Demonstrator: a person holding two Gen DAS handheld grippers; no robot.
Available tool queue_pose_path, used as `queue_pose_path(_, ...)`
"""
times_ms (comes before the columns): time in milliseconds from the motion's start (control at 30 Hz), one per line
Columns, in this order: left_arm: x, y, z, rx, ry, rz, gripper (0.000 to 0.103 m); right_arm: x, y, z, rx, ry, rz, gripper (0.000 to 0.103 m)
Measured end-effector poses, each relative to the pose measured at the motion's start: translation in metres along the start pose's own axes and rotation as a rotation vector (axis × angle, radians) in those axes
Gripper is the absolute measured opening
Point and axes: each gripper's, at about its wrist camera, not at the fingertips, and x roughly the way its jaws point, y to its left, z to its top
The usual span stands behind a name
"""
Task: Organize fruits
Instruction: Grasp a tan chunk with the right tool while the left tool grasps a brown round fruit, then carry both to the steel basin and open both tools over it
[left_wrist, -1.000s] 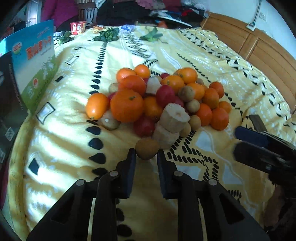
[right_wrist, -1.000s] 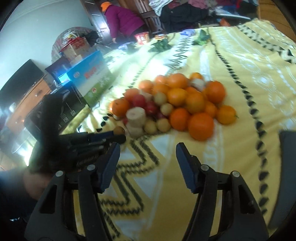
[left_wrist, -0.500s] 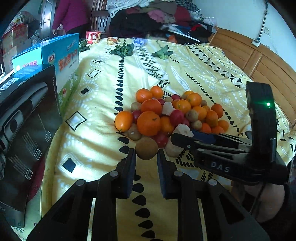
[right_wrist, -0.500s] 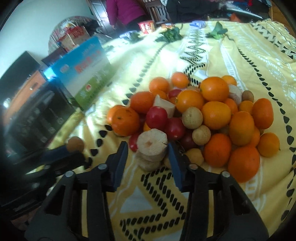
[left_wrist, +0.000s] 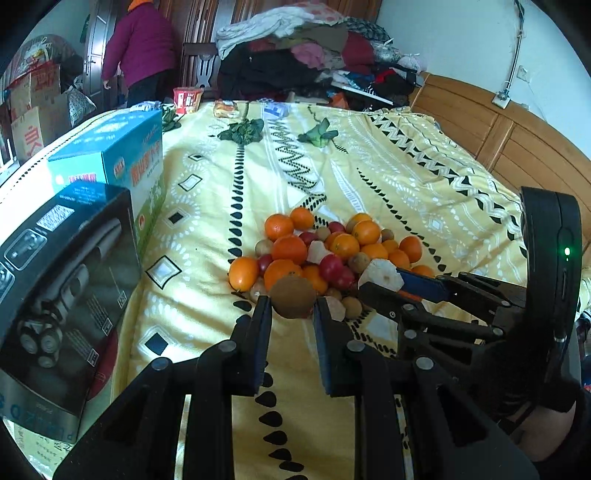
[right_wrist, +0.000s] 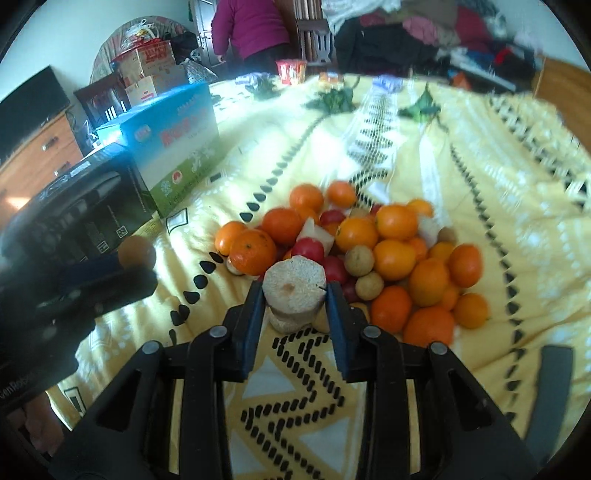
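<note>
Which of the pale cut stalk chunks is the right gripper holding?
The round-faced stalk chunk at the pile's near edge, pinched between the right gripper jaws, which have just been closing. The other pale chunks sit untouched among the oranges.

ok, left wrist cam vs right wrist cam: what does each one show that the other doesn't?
Left wrist only: the wooden headboard, and the left tool head-on, shut on a brown kiwi.

Right wrist only: a wooden dresser with a dark screen on it, and the right tool head-on; its jaws have just been closing and now press on a pale cut chunk.

Both: the fruit pile, the yellow patterned bedspread, the blue box, the black box, and a person in a magenta top.
</note>
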Motion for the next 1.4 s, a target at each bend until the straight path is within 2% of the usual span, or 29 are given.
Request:
queue_pose_path(533, -0.041, 0.000, 0.013, -0.017, -0.078, 0.000, 0.023, -0.028, 0.016, 0.019, -0.055, -0.042, -0.050, 0.034)
queue_pose_path(767, -0.069, 0.016, 0.023, -0.045, -0.141, 0.017, 0.023, -0.041, 0.031, 0.033, -0.086, -0.069, -0.044, 0.034)
queue_pose_path(900, -0.095, 0.046, 0.029, -0.086, -0.180, 0.065, 0.023, -0.051, 0.053, 0.047, -0.110, -0.100, 0.002, 0.034)
queue_pose_path(1067, -0.137, 0.103, 0.028, -0.177, -0.241, 0.157, 0.023, -0.060, 0.099, 0.068, -0.170, -0.135, 0.087, 0.034)
queue_pose_path(1200, -0.170, 0.161, 0.017, -0.272, -0.273, 0.253, 0.023, -0.060, 0.155, 0.085, -0.242, -0.145, 0.183, 0.034)
queue_pose_path(1400, -0.208, 0.250, -0.018, -0.422, -0.275, 0.391, 0.023, -0.050, 0.248, 0.095, -0.345, -0.114, 0.345, 0.034)
